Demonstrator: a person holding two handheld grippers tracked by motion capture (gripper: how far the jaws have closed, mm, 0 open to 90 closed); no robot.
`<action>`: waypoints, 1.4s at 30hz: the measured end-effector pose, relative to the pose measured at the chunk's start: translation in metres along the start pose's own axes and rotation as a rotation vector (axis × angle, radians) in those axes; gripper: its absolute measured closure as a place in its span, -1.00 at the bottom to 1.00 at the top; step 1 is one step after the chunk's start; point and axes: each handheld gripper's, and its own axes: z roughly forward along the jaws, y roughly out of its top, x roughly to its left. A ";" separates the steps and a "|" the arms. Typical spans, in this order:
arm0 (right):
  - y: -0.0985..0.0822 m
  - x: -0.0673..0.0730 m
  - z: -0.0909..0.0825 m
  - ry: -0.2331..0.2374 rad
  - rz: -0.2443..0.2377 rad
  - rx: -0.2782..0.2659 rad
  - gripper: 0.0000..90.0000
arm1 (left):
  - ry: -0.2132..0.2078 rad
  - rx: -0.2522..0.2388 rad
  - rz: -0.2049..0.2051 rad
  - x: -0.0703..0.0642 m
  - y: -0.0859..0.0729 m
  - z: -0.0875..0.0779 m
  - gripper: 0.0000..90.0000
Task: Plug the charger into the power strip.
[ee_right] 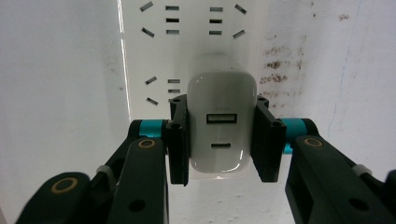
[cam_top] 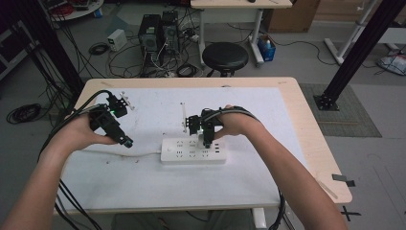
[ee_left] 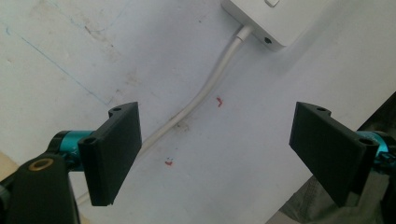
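Two grippers over white-covered table [cam_top: 143,187] (cluttered room) — right gripper [ee_right: 222,140] jaws pinching charger [ee_right: 222,126] on power strip [cam_top: 182,155], left gripper [ee_left: 215,149] jaws spread

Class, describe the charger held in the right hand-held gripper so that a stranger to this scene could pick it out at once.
Find the white power strip lying mid-table on the white sheet. Above its right half, the right hand-held gripper is shut on a small white charger. It is a rounded block with two ports on its face, one wider above a slimmer one, unlike the flat, slotted strip beneath.

No text, label, brand or number can be read anywhere; faint marks on the charger [ee_right: 222,126] are too blurred.
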 end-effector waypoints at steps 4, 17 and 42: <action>0.002 0.006 0.001 -0.028 -0.008 0.009 0.41 | -0.005 -0.001 0.002 0.001 0.005 0.001 -0.62; 0.000 0.002 0.003 -0.013 -0.008 -0.010 0.40 | -0.015 0.002 0.025 -0.002 0.016 0.006 -0.62; -0.039 -0.009 -0.008 0.042 0.188 -0.257 -0.37 | -0.014 -0.007 0.010 0.005 0.017 0.006 -0.62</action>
